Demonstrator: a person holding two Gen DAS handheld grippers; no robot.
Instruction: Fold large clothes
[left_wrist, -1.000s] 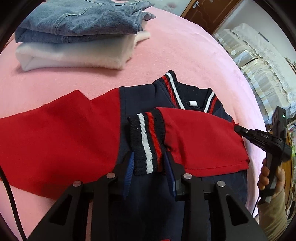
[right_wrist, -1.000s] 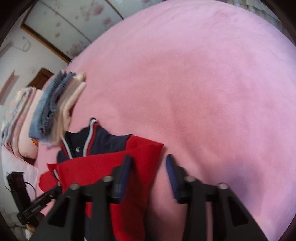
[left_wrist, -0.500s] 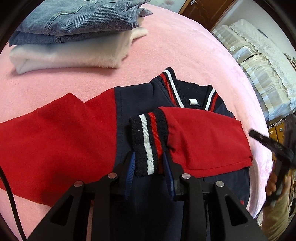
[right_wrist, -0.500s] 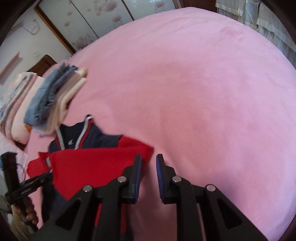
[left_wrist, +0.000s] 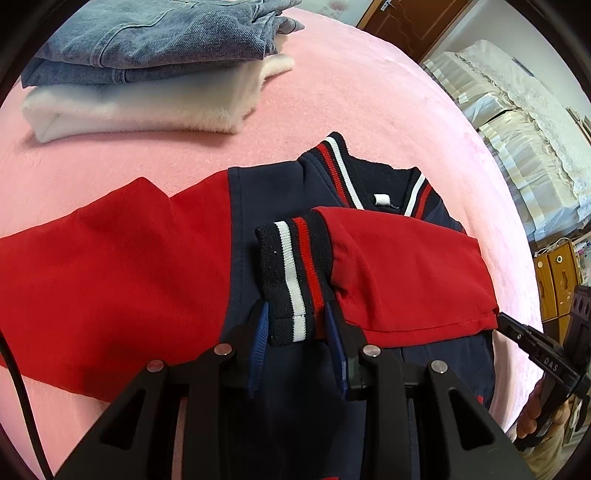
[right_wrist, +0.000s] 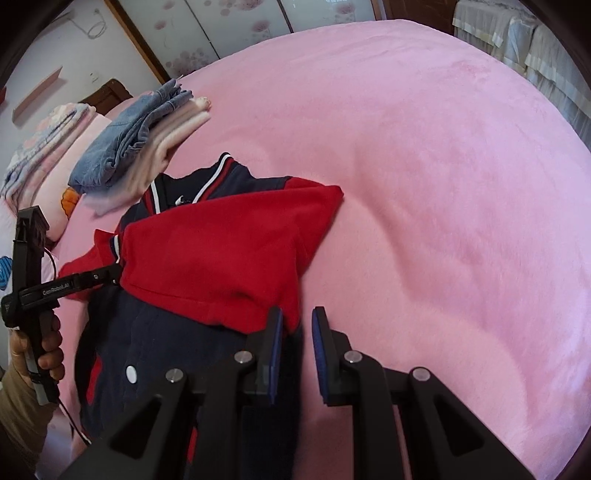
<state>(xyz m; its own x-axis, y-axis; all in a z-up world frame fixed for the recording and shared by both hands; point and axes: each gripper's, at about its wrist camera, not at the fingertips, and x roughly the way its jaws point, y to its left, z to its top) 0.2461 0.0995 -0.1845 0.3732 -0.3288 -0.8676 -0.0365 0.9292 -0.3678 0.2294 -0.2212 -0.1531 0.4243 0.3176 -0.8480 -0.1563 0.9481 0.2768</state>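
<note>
A navy jacket with red sleeves (left_wrist: 280, 206) lies on the pink bed. One red sleeve (left_wrist: 406, 273) is folded across its chest. Its striped cuff (left_wrist: 291, 280) sits between the fingers of my left gripper (left_wrist: 297, 328), which stands open around it. In the right wrist view the folded sleeve (right_wrist: 221, 251) lies on the navy body (right_wrist: 155, 350). My right gripper (right_wrist: 297, 332) is at the sleeve's fold edge, its jaws narrowly apart, with red cloth against the left pad; a grip cannot be told. It also shows in the left wrist view (left_wrist: 532, 347).
A stack of folded jeans (left_wrist: 155, 40) on a white garment (left_wrist: 147, 103) lies at the head of the pink bed (right_wrist: 443, 184). Pillows and bedding (right_wrist: 40, 155) lie beyond it. Folded linens (left_wrist: 517, 122) are piled off the bed's side.
My right gripper has come back to the folded sleeve's edge after narrowing. The left gripper stays open around the cuff and has barely moved.
</note>
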